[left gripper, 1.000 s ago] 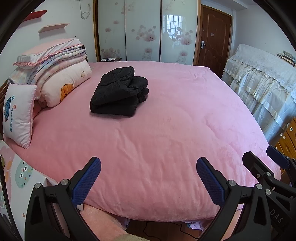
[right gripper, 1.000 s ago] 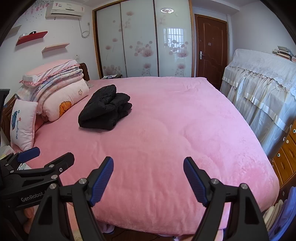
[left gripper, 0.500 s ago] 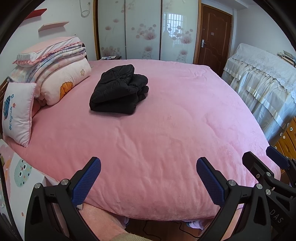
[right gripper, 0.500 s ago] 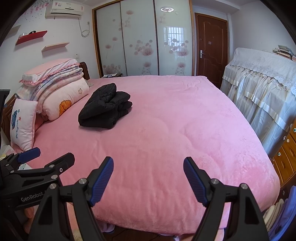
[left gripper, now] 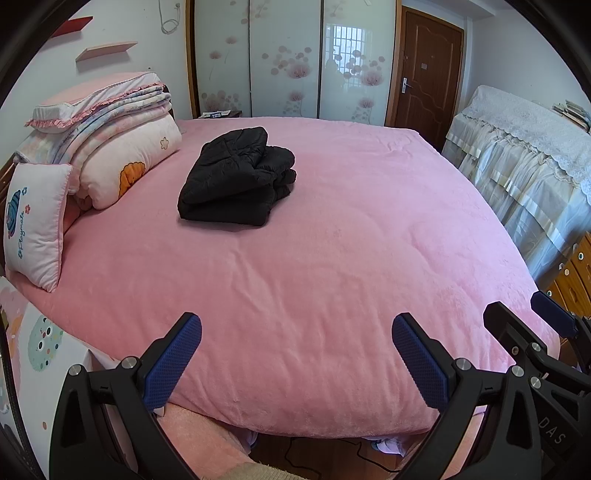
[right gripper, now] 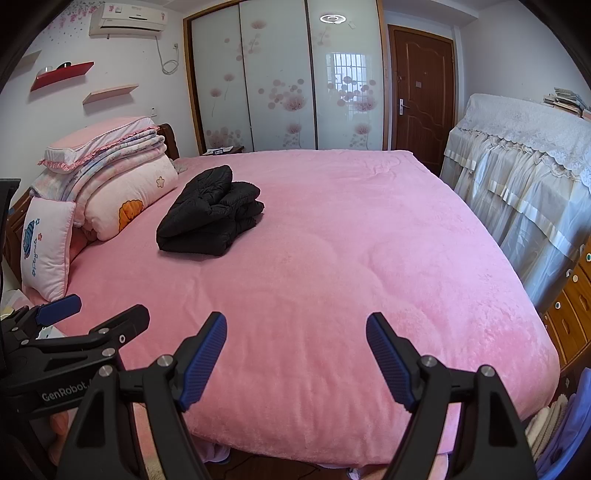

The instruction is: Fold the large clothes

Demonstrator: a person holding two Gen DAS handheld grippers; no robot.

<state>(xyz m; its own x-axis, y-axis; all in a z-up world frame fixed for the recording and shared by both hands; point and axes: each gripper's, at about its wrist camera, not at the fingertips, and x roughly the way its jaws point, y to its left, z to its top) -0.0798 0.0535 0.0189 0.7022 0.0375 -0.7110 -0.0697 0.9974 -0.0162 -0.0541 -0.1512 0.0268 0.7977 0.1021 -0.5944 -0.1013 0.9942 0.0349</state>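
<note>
Jaws of both the left gripper (left gripper: 296, 356) and right gripper (right gripper: 296, 356) gape wide, empty, above the bed (left gripper: 332, 258), the folded coat (left gripper: 236, 177) seemingly untouched; only the right view shows an air conditioner (right gripper: 127, 19).

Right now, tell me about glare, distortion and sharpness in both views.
Left wrist view: strong fisheye bending, dark corners; window glare on the wardrobe door; black jacket sharp. Right wrist view: same bending; ceiling-light reflection on the wardrobe; bedspread evenly lit, no motion blur.
</note>
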